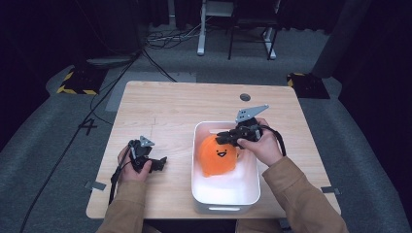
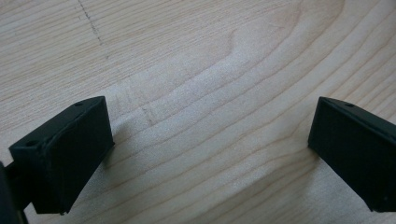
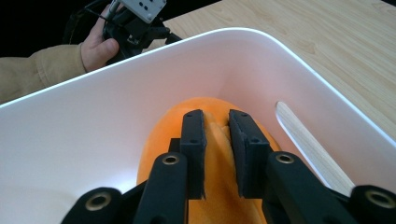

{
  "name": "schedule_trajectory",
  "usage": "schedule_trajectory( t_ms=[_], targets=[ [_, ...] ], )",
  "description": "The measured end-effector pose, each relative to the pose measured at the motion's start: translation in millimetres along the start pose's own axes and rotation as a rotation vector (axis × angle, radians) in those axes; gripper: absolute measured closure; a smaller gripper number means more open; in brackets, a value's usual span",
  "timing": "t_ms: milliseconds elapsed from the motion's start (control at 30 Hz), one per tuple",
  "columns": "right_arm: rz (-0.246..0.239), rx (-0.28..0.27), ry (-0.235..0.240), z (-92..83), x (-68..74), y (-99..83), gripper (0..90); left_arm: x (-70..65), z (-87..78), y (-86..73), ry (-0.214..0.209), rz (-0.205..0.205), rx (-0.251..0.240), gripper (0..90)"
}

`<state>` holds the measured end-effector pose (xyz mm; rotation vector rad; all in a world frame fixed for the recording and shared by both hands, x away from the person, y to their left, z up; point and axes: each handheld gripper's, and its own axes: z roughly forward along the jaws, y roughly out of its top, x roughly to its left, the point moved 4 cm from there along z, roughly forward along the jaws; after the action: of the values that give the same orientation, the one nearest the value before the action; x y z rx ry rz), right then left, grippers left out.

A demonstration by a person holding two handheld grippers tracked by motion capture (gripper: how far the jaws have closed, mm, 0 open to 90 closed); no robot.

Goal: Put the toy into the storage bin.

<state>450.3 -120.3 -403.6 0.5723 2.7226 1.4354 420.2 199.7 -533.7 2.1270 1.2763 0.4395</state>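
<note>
Right gripper view: orange plush [image 3: 219,186] between hand-held gripper [image 3: 217,140] jaws

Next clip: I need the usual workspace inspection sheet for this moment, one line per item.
Surface: light wooden table, small dark round hole near its far edge.
Job's things: white bin on the table; orange plush toy with a smiling face inside it.
Clutter: nothing seen.
Grippers: right gripper pinches a fold of the plush inside the bin; left gripper open, low over bare wood.
Cables: one trails from each gripper; more run across the floor beyond the table.
Surroundings: grey carpet, dark curtains, desk legs, yellow-black striped floor plates.
</note>
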Motion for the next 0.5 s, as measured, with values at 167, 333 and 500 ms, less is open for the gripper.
schedule_trajectory(
  t_ms=[167,333,500],
  targets=[
    [0.003,-0.007,-0.024,-0.6,-4.3,-2.6,67.4,-0.1,0.1,0.0,0.0,-0.001,-0.001,0.1],
    [0.024,-0.014,-0.047,-0.9,-5.2,-4.4,53.3,0.0,0.0,0.0,0.0,0.0,0.0,0.1],
    [0.031,-0.024,-0.068,-5.2,-5.6,-4.7,45.6,0.1,-0.1,0.1,0.004,0.002,-0.002,0.2]
  ],
)
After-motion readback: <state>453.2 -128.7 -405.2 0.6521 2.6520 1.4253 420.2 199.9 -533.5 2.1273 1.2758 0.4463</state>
